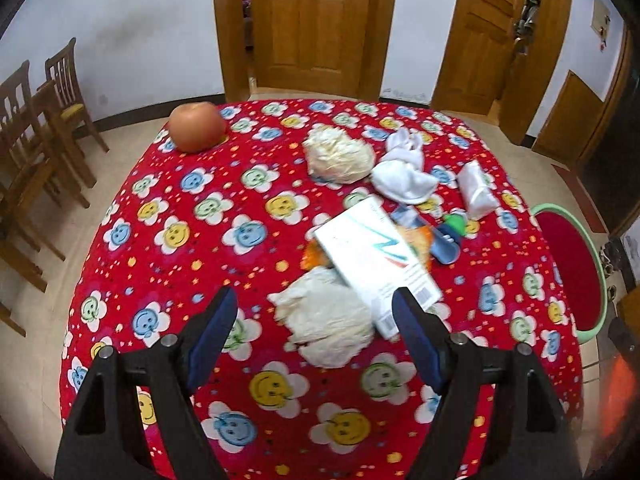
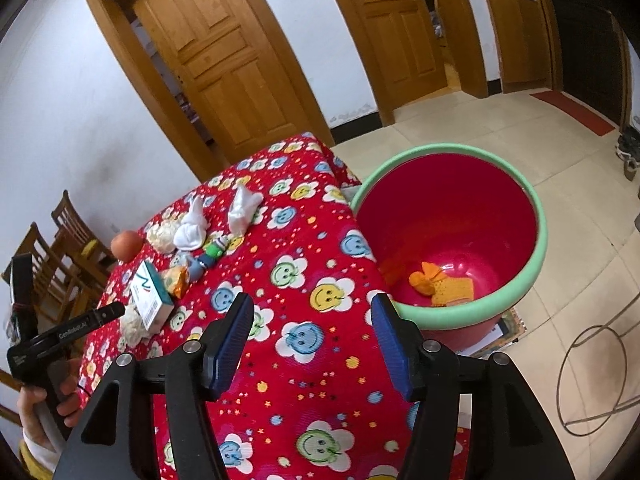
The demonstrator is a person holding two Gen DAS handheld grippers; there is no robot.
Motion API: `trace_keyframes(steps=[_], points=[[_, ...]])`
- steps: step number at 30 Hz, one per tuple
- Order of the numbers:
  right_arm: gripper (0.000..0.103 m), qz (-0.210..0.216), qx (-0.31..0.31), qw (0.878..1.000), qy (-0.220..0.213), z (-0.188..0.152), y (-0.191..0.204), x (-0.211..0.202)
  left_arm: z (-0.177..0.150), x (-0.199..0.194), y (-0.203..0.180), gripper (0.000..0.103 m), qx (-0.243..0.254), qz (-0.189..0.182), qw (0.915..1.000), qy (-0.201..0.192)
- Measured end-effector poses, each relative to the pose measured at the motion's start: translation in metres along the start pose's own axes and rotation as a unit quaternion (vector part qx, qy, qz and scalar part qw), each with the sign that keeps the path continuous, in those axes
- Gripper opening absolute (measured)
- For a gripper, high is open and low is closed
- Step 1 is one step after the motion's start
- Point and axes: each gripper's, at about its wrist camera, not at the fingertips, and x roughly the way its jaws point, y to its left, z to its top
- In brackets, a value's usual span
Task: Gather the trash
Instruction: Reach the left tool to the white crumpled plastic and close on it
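My left gripper [image 1: 316,304] is open and empty, just above a crumpled white tissue [image 1: 326,320] on the red smiley tablecloth [image 1: 192,264]. A white box [image 1: 376,258] lies beside the tissue, over an orange wrapper [image 1: 312,256]. Further back lie another crumpled wad [image 1: 338,154], white socks [image 1: 402,172], a white packet [image 1: 476,188] and a blue-green toy [image 1: 450,236]. My right gripper [image 2: 312,320] is open and empty over the table's right edge, beside the red bin with a green rim [image 2: 538,216]. An orange wrapper [image 2: 442,284] lies in the bin.
An apple [image 1: 196,126] sits at the table's far left corner. Wooden chairs [image 1: 36,120] stand left of the table. Wooden doors [image 1: 308,24] are behind it. A cable loop [image 2: 596,376] lies on the tiled floor right of the bin. The left gripper also shows in the right wrist view [image 2: 116,310].
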Motion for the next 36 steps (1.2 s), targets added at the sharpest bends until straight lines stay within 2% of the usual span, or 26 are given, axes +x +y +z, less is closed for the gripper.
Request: trace_keyframes(steps=[9, 26, 32, 36], points=[[0.063, 0.000, -0.005, 1.000, 0.016, -0.004, 0.005, 0.011, -0.008, 0.017, 0.009, 0.079, -0.006, -0.002, 0.9998, 0.016], [0.063, 0.003, -0.002, 1.000, 0.029, -0.008, 0.006, 0.020, -0.011, 0.040, 0.016, 0.079, -0.048, -0.041, 0.9974, 0.036], [0.063, 0.006, -0.008, 1.000, 0.029, -0.009, 0.013, 0.021, -0.013, 0.036, 0.013, 0.046, -0.048, -0.095, 0.9937, 0.035], [0.063, 0.006, -0.016, 0.999, 0.029, -0.009, 0.020, 0.021, -0.015, 0.031, 0.013, 0.038, -0.052, -0.118, 0.9910, 0.035]])
